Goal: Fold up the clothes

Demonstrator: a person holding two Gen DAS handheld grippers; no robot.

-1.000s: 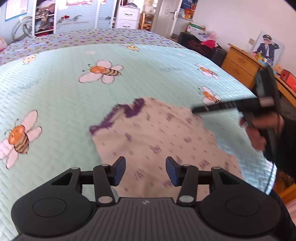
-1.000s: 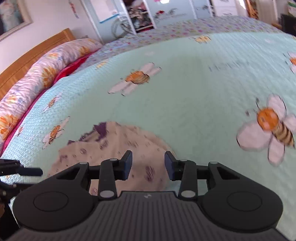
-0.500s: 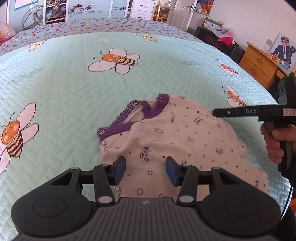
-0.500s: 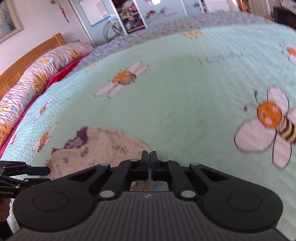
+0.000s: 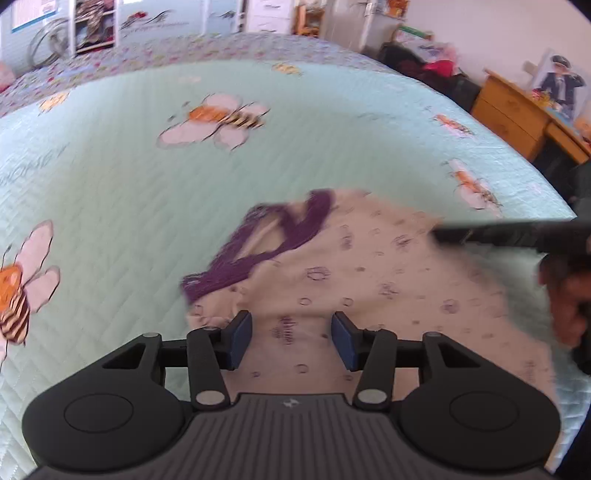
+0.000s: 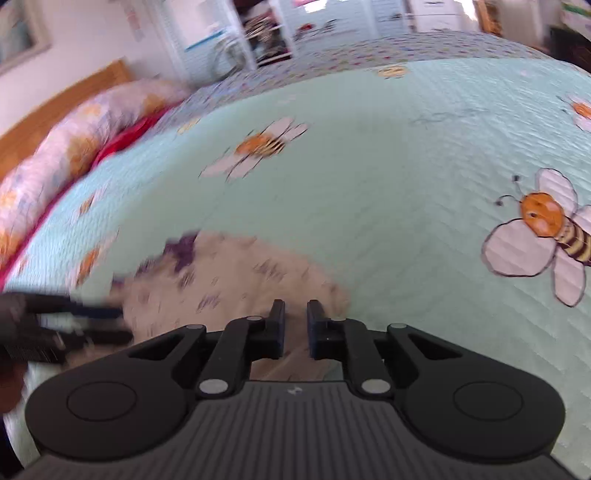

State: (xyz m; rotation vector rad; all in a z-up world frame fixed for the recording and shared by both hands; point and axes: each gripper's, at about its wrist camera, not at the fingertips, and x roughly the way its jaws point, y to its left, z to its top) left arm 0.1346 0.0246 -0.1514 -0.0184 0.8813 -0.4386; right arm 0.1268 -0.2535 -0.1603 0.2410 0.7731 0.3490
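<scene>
A cream garment (image 5: 369, 288) with small purple prints and a purple lace trim (image 5: 258, 258) lies crumpled on the mint bee-pattern quilt (image 5: 147, 192). My left gripper (image 5: 291, 332) hovers open just over the garment's near edge, with cloth below the blue pads and nothing pinched. In the right wrist view the same garment (image 6: 229, 273) lies ahead and to the left. My right gripper (image 6: 295, 321) is over its right edge, jaws opening with a narrow gap, and the pads press on nothing. Each gripper shows in the other's view: the right gripper (image 5: 439, 234) and the left gripper (image 6: 125, 325).
A hand (image 5: 569, 306) holds the right gripper at the bed's right side. A wooden dresser (image 5: 517, 114) stands beyond that edge. Floral pillows (image 6: 74, 147) and a wooden headboard (image 6: 66, 99) lie to the left. Wardrobes (image 5: 166, 18) stand past the far end of the bed.
My left gripper has come down closer to the garment, which fills more of its view. The right jaws went from apart to fully shut and now stand slightly apart again.
</scene>
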